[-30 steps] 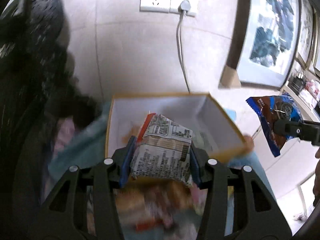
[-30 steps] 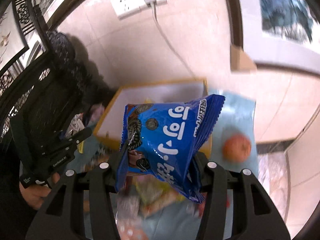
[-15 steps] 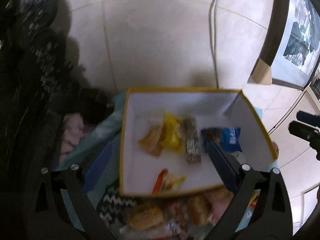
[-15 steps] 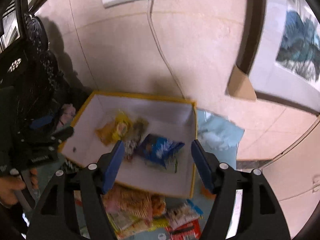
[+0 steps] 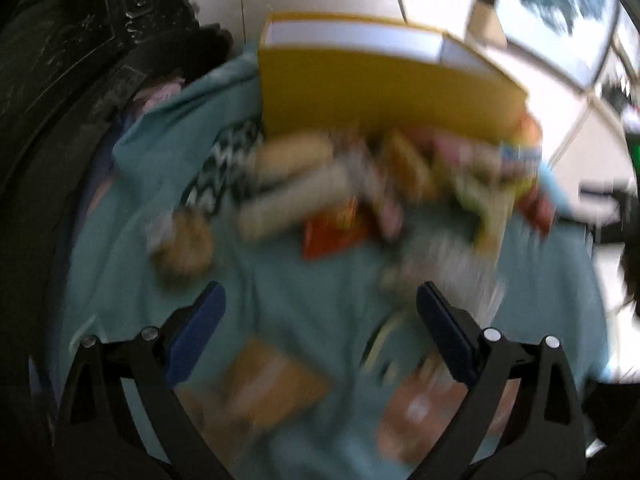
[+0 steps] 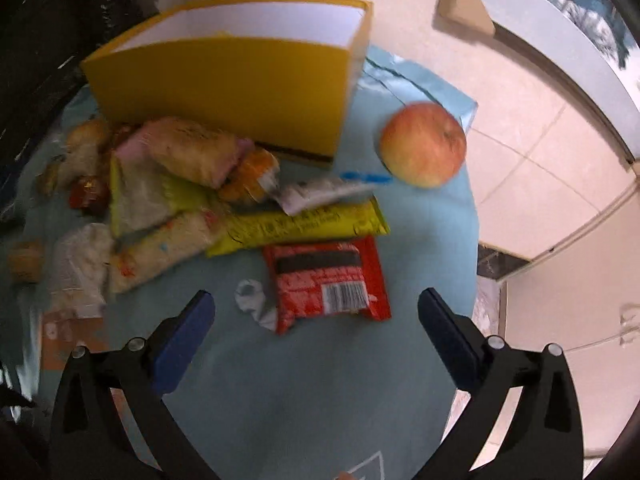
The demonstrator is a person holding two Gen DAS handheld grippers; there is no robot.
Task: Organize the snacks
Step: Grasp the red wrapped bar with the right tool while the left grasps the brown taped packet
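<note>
left claw: released, blue pads wide apart at the lower edge of the left view, nothing between them but teal cloth
right claw: jaws opening, nothing gripped; the red pack sits in the gap ahead of the pads, untouched
box: yellow outside, white inside, upper centre of the right view, standing on the cloth; upper centre of the left view too
snacks: loose heap in front of the box, centre left of the right view; in the left view a blurred band across the middle, kinds not readable
red pack: flat on the cloth, lower centre of the right view, barcode facing up, just below the yellow bar
yellow bar: long wrapper lying across the middle, touching the heap on its left end
apple: right of the box, apart from the heap, near the cloth's edge
cloth: teal, covers the surface under everything
floor: pale tiles, right side of the right view
</note>
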